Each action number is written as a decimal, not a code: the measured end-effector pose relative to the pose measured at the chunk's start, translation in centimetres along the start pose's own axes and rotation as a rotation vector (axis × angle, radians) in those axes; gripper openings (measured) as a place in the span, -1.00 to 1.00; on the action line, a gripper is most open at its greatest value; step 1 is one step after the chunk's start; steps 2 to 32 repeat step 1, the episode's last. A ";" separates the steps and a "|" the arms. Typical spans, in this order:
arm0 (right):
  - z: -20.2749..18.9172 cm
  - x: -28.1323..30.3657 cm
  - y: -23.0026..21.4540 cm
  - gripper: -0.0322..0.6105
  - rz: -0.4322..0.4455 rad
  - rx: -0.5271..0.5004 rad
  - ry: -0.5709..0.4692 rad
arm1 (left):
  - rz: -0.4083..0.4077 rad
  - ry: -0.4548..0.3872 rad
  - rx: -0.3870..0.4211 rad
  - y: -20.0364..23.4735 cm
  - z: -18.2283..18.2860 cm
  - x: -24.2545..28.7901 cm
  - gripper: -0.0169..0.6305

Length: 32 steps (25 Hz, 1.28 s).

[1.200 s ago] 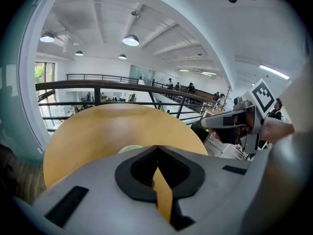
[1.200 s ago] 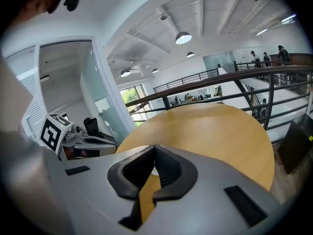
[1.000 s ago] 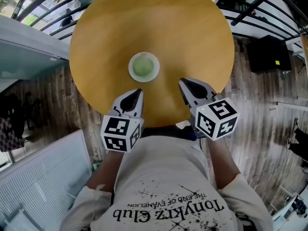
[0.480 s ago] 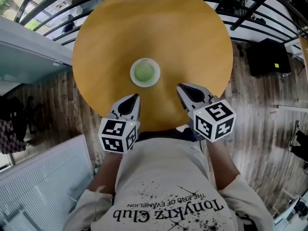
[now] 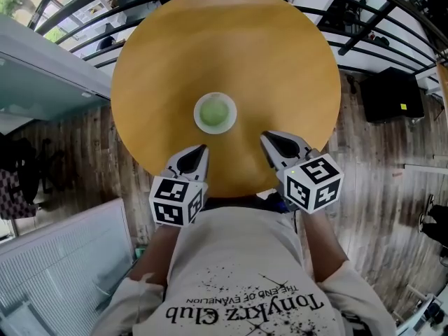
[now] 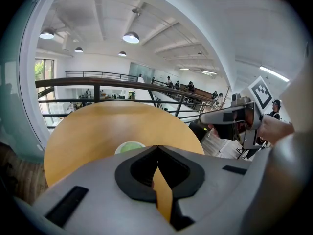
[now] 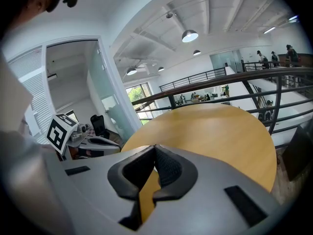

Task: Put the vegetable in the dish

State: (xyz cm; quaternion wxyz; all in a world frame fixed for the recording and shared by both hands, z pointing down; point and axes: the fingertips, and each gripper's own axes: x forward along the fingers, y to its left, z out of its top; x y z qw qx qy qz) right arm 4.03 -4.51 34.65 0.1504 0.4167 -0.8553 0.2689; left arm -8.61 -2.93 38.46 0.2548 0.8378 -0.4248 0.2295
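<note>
A small white dish sits near the middle of a round wooden table, and a pale green vegetable lies inside it. Both grippers hover at the table's near edge, apart from the dish. My left gripper is shut and empty, just below-left of the dish. My right gripper is shut and empty, below-right of it. In the left gripper view the dish peeks over the closed left gripper. The right gripper points across bare table top.
A dark metal railing runs round the far side of the table. On the plank floor to the right stands a black box. A glass partition is at the left. The person's torso is close against the near table edge.
Both grippers stay shut and empty near the table's front edge. The head view has shifted a little, so the dish and table sit slightly lower and further right.
</note>
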 end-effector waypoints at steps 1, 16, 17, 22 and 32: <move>-0.1 -0.1 0.2 -0.83 0.001 0.000 0.003 | -0.001 0.003 0.000 0.0 -0.1 -0.2 -0.88; -0.1 -0.1 0.2 -0.83 0.001 0.000 0.003 | -0.001 0.003 0.000 0.0 -0.1 -0.2 -0.88; -0.1 -0.1 0.2 -0.83 0.001 0.000 0.003 | -0.001 0.003 0.000 0.0 -0.1 -0.2 -0.88; -0.1 -0.1 0.2 -0.83 0.001 0.000 0.003 | -0.001 0.003 0.000 0.0 -0.1 -0.2 -0.88; -0.1 -0.1 0.2 -0.83 0.001 0.000 0.003 | -0.001 0.003 0.000 0.0 -0.1 -0.2 -0.88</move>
